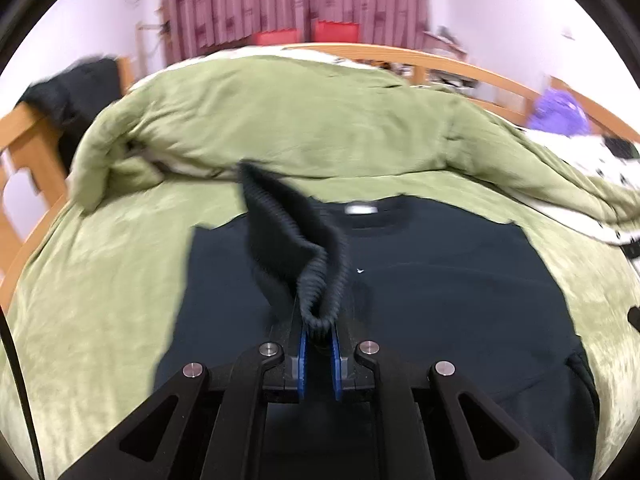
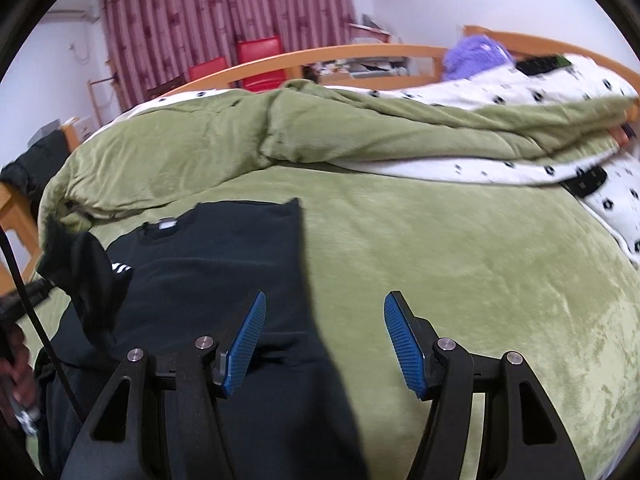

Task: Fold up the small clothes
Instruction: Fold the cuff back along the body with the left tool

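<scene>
Left wrist: left tongs (image 1: 319,330) clamped on ribbed cuff (image 1: 304,272); right tongs (image 2: 324,340) apart, empty.

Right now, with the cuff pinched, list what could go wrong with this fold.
1. The left gripper holds only the edge of the ribbed cuff; it may slip out mid-carry.
2. The sleeve hangs twisted, so it could land bunched on the black top.
3. The right gripper is open and pins nothing; the top may drag across the green blanket.
</scene>
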